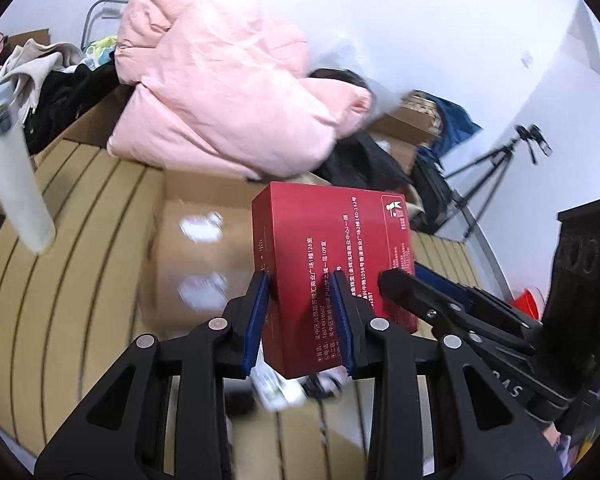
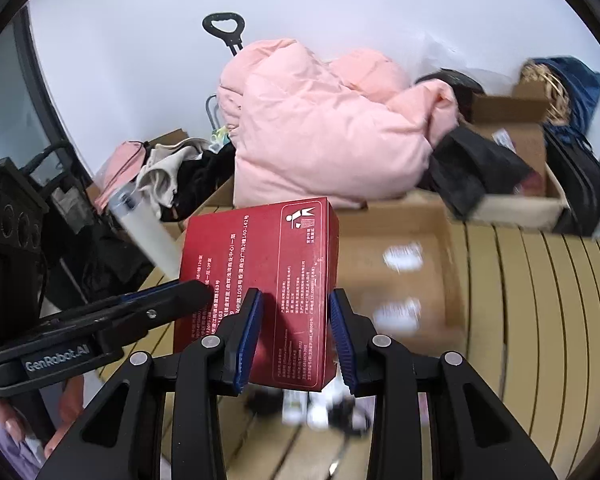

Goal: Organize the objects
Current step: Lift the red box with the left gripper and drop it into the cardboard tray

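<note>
a red box [image 1: 332,264] printed with white text is hanging above the floor, gripped from both sides. the left hand-held gripper [image 1: 305,320] is pinching one lower corner of it between its blue pads, jaws narrowed onto the cardboard, and the right hand-held gripper [image 2: 296,334] is clamping the other edge the same way, its jaws closed partway onto the box.

below the box a blurred clutter of small white and dark items [image 2: 324,408] is lying on the tan floor with dark parallel seams [image 1: 68,264]. just behind it a flat cardboard box with white labels [image 2: 404,280] is sitting on that floor. a big pink quilt [image 1: 220,92] is heaping up on cartons behind, with a pile of beige and black clothes [image 1: 48,80] off to one side and a dark bag [image 2: 472,168] resting in an open carton on the other. a black tripod [image 1: 496,168] is standing by the plain white wall [image 2: 132,40], and a black trolley handle [image 2: 224,26] is poking up behind the quilt.
</note>
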A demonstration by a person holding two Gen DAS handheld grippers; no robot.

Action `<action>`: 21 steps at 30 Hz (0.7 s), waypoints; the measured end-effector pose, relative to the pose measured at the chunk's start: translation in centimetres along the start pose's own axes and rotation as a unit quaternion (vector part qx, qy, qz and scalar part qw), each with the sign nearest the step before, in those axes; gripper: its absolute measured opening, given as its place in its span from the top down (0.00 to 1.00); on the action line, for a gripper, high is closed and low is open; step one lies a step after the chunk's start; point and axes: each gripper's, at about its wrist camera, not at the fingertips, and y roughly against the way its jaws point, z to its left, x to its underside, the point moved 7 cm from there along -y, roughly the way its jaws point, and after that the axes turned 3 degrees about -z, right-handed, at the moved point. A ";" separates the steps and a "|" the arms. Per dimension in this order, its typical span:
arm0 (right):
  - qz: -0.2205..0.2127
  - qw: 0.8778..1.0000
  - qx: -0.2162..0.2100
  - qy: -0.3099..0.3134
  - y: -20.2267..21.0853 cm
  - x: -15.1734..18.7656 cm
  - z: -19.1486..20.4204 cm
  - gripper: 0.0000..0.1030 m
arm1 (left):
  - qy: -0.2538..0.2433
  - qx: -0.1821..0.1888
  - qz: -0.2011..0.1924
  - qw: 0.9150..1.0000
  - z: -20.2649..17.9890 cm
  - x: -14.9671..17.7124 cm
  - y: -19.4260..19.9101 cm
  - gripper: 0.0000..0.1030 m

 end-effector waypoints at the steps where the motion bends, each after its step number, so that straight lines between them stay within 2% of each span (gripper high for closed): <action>1: 0.004 1.000 0.002 -0.001 -1.6 -1.0 0.1 0.64 | 0.003 -0.007 0.002 1.000 0.9 -0.9 -1.1 0.73; 5: 0.036 0.999 0.003 -0.010 -9.0 -3.4 -0.2 0.64 | 0.001 -0.044 0.018 0.999 5.5 -4.0 -6.6 0.73; 8: 0.068 0.997 0.002 -0.036 -15.2 -3.6 -1.3 0.64 | 0.012 -0.059 0.039 0.997 8.5 -4.4 -10.5 0.73; 12: 0.105 0.993 0.017 -0.044 -21.1 -2.9 -2.1 0.64 | 0.007 -0.099 0.054 0.994 11.7 -4.2 -14.5 0.76; 15: 0.132 0.989 -0.008 -0.071 -23.8 -1.9 -2.1 0.64 | 0.003 -0.122 0.049 0.991 12.6 -4.0 -14.6 0.73; 18: 0.136 0.988 -0.021 -0.067 -23.8 -1.4 -1.6 0.64 | 0.015 -0.091 0.030 0.995 11.8 -4.3 -12.6 0.59; 20: 0.119 0.991 -0.031 -0.055 -22.1 -1.9 -1.6 0.63 | 0.010 -0.081 0.003 0.997 10.5 -4.9 -10.2 0.57; 21: 0.106 0.993 -0.028 -0.051 -20.6 -2.4 -1.8 0.63 | 0.000 -0.080 -0.010 0.997 9.6 -5.1 -8.4 0.50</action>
